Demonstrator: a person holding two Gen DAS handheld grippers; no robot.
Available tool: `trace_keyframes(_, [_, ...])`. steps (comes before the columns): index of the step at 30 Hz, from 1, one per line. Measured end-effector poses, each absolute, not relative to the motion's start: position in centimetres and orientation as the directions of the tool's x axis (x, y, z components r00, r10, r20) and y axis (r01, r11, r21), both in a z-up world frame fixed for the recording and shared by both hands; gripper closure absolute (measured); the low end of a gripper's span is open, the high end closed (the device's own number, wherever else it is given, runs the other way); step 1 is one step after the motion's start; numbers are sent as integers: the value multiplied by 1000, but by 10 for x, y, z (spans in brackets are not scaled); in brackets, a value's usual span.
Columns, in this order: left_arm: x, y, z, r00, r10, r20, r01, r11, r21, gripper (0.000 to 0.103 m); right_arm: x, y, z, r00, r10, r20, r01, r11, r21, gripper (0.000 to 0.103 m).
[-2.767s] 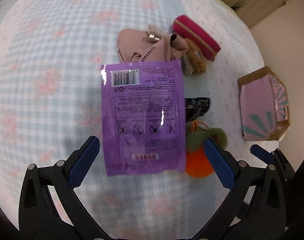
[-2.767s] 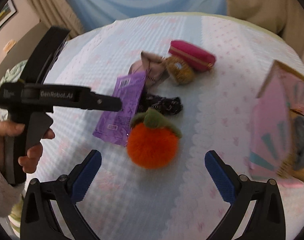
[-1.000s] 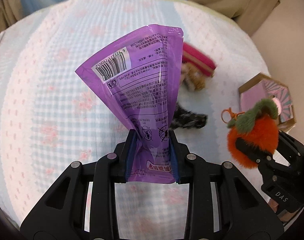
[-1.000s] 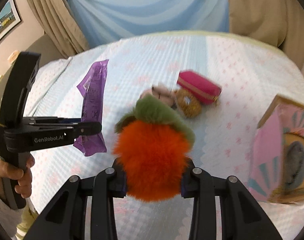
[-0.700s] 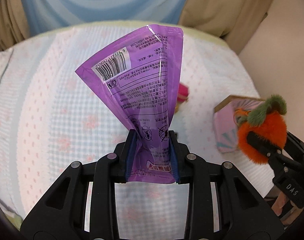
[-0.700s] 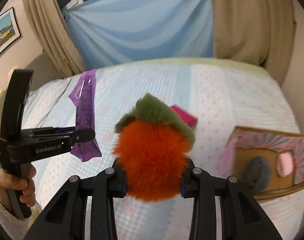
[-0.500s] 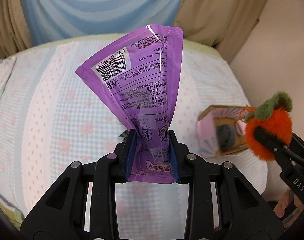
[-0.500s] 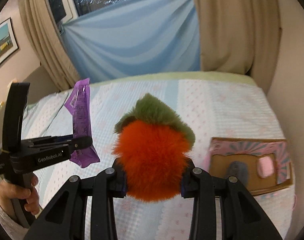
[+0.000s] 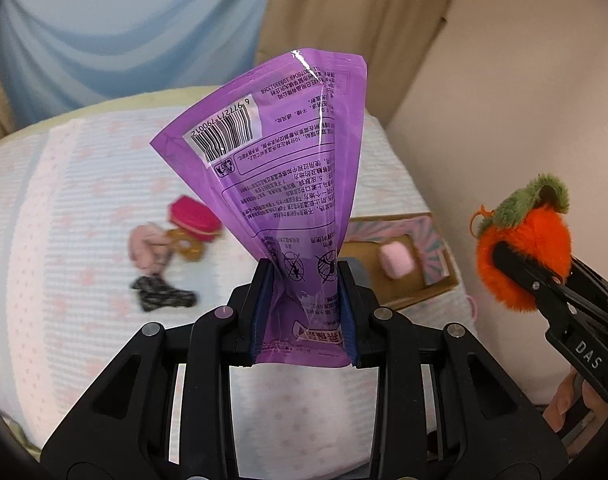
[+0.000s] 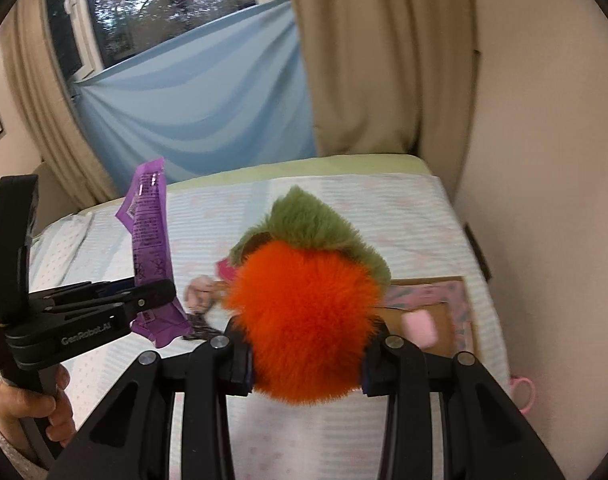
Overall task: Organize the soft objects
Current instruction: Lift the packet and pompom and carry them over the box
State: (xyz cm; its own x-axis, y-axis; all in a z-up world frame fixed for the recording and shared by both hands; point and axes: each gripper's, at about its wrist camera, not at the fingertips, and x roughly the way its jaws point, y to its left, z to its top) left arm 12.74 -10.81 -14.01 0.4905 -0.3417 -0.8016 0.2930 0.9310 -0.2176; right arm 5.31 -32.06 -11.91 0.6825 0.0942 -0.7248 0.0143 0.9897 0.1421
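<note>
My left gripper (image 9: 306, 312) is shut on a purple plastic pouch (image 9: 280, 168) and holds it upright, high above the bed; the pouch also shows in the right wrist view (image 10: 148, 232). My right gripper (image 10: 306, 360) is shut on a fluffy orange plush with a green top (image 10: 304, 320), also held high; the plush shows at the right in the left wrist view (image 9: 524, 248). An open cardboard box with a pink patterned lining (image 9: 432, 256) lies on the bed below, with a pink soft piece (image 9: 396, 260) inside.
On the checked bedspread (image 9: 64, 240) lie a magenta pouch (image 9: 194, 218), a pale pink soft item (image 9: 148, 248), a brown furry piece (image 9: 190, 246) and a black fabric piece (image 9: 162, 298). A wall (image 9: 524, 80) stands right of the bed, curtains (image 10: 364, 60) behind.
Both grippers closed on their objects, the left on the purple pouch and the right on the orange plush, and lifted them high above the bed. The box has come into view below.
</note>
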Motion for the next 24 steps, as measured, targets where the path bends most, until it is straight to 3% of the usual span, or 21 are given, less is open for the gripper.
trace_keyframes(11, [147,-236,-185,351,-368,-861,374,898,-232,75,87,-417,-161,605,24,-796,120,985,121,69])
trace_keyframes(24, [206,-316,-310,135,-279,-951,467,864,-187,75,148,-479,-278,388,57,-920,229,961,156,69])
